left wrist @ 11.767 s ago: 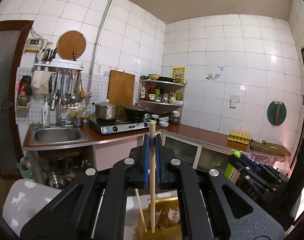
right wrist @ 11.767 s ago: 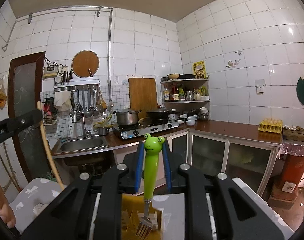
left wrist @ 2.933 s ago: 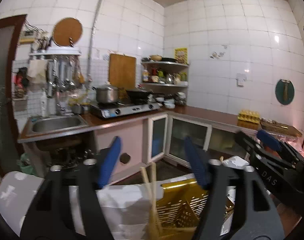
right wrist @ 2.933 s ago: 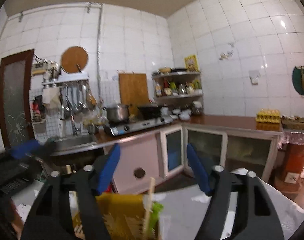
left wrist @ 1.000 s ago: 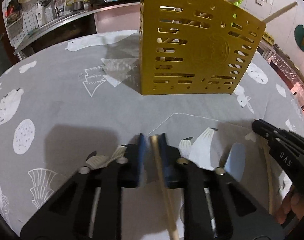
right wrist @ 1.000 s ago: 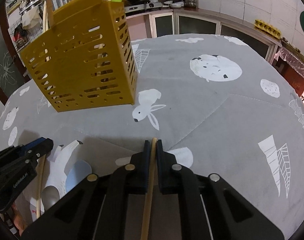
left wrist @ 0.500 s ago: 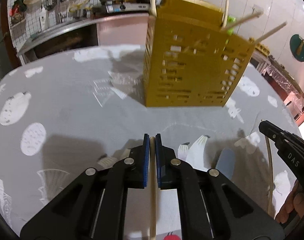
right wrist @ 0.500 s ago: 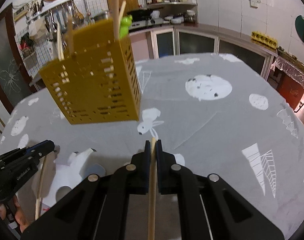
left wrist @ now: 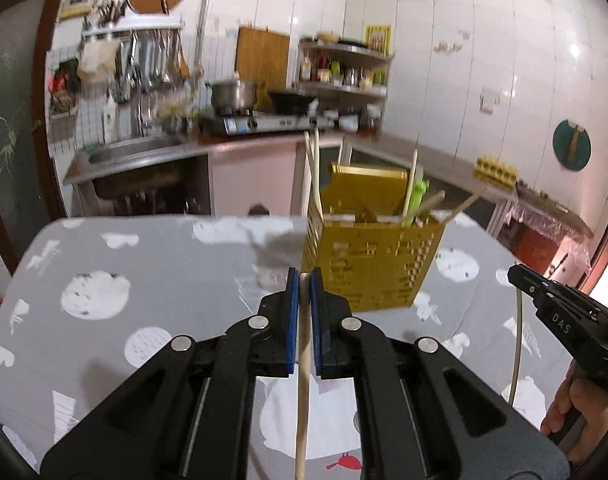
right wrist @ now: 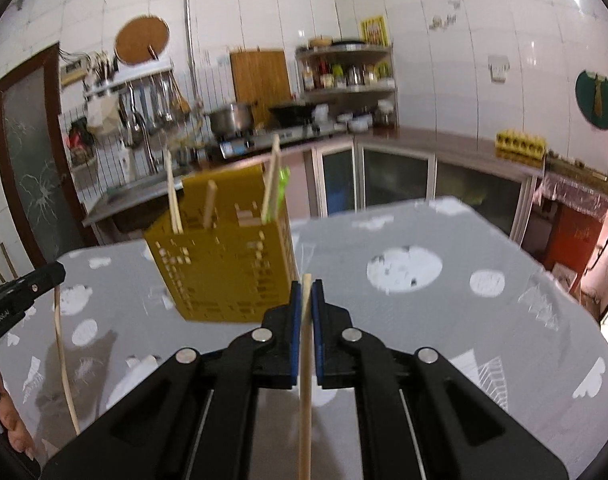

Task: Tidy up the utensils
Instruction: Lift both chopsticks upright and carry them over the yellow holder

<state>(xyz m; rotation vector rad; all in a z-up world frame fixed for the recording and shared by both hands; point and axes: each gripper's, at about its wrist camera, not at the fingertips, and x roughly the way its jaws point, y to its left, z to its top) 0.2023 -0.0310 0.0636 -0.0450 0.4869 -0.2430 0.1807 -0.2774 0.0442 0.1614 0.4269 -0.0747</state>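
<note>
Above the grey patterned surface [left wrist: 152,272], two grippers are each carrying one pale wooden chopstick. One yellow perforated utensil holder [left wrist: 378,264] is standing on the cloth ahead of them, with several wooden sticks and one green-handled utensil [left wrist: 417,196] poking out of its top; motion blur is keeping the exact stick count uncertain. On the left gripper [left wrist: 303,280], the blue-padded fingers are pressing together on the left chopstick [left wrist: 302,380], which is running down between them toward the camera, its tip showing at the finger ends. Likewise the right gripper [right wrist: 306,286] is clamping its fingers on the right chopstick [right wrist: 305,392], held the same way. Both grippers are hovering near the holder, apart from it, the left one facing its right-hand side and the right one its left. Behind the surface, a white-tiled kitchen is showing a steel sink [left wrist: 132,152], a gas stove [left wrist: 260,122] with a pot, a corner shelf [right wrist: 346,72] of bottles, and hanging ladles.
</note>
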